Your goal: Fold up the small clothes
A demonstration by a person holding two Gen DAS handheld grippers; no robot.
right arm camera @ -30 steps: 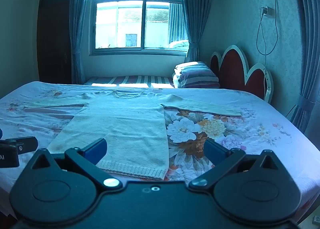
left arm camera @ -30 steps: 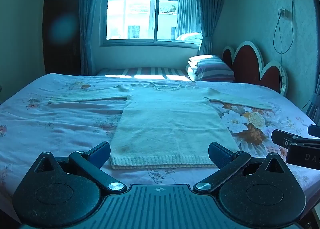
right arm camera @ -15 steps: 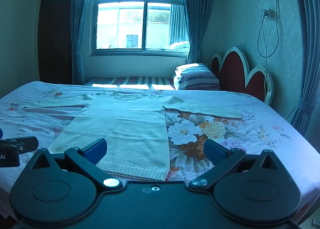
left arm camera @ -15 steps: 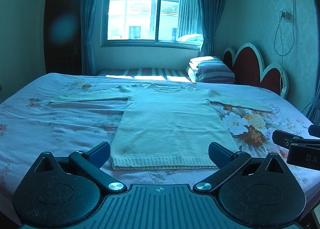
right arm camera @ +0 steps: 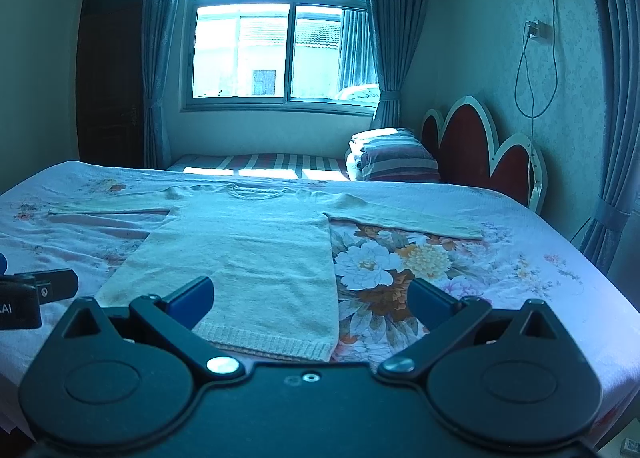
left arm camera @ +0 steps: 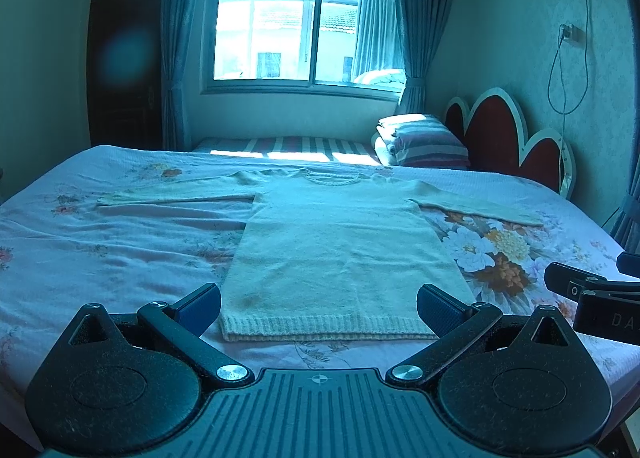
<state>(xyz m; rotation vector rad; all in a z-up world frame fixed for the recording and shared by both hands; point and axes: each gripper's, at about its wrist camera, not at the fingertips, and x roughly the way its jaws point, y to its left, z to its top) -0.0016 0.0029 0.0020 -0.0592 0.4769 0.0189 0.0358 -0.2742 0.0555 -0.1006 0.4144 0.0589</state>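
A pale knitted long-sleeved sweater (left arm camera: 336,246) lies flat and face up on the bed, hem toward me, sleeves spread left and right. It also shows in the right wrist view (right arm camera: 248,254). My left gripper (left arm camera: 319,308) is open and empty, hovering just short of the hem. My right gripper (right arm camera: 311,300) is open and empty, over the sweater's right hem corner. The right gripper's body shows in the left wrist view (left arm camera: 592,294), and the left gripper's body shows in the right wrist view (right arm camera: 32,294).
The bed (left arm camera: 100,258) has a pink floral sheet. A red headboard (left arm camera: 504,137) stands at the right. A striped folded blanket (left arm camera: 424,141) lies at the far right. A window (left arm camera: 300,17) with curtains is behind the bed.
Both grippers have tilted down slightly, so the room sits a little lower in view. The sweater has not moved and both grippers stay open.
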